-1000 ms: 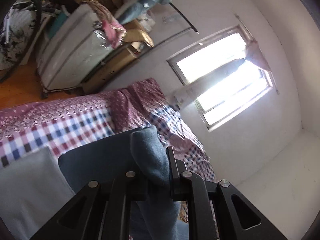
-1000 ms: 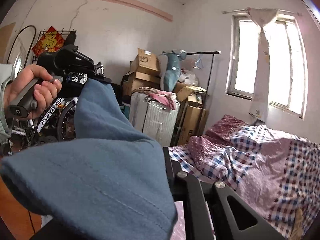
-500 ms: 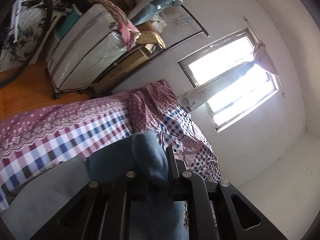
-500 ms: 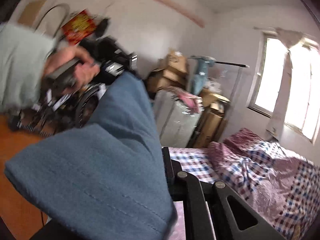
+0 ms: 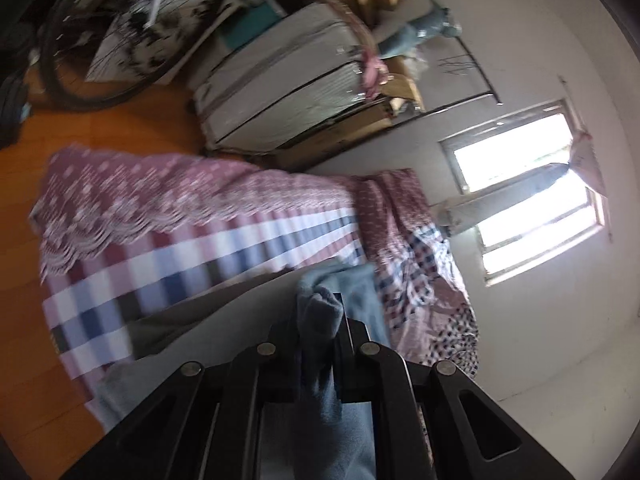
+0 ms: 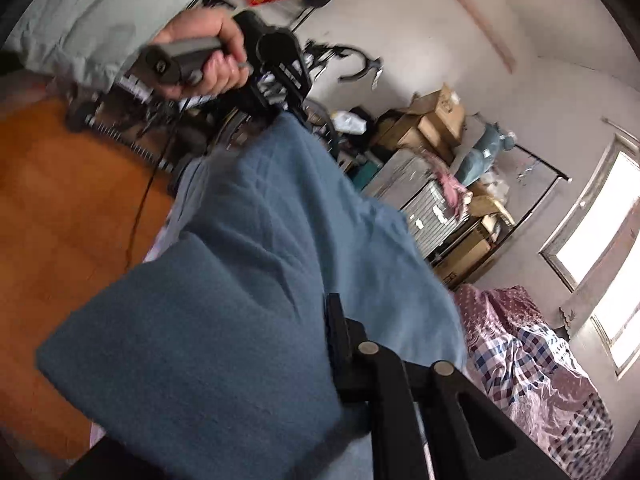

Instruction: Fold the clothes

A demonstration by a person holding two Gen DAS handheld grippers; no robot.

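A blue garment (image 6: 260, 280) hangs stretched between my two grippers above the bed (image 5: 180, 248). In the right wrist view it drapes over my right gripper (image 6: 296, 312) and hides the left finger. The jaws are opening, and the fabric still lies between them against the right finger (image 6: 336, 320). A hand (image 6: 208, 52) holds my left gripper (image 6: 286, 110) at the garment's far corner. In the left wrist view my left gripper (image 5: 318, 316) pinches a bunched fold of the blue garment (image 5: 356, 292), its jaws closing tighter on it.
Grey fabric (image 5: 224, 340) lies on the checked sheet under the left gripper. A rumpled quilt (image 6: 540, 360) covers the bed towards the window (image 5: 528, 196). A bicycle wheel (image 5: 100, 40), a wrapped white unit (image 5: 288, 92) and cardboard boxes (image 6: 436, 120) stand past the wooden floor (image 6: 60, 200).
Both grippers have sunk towards the bed with the garment held between them. The right wrist view has rolled, and the bed now fills more of the left wrist view.
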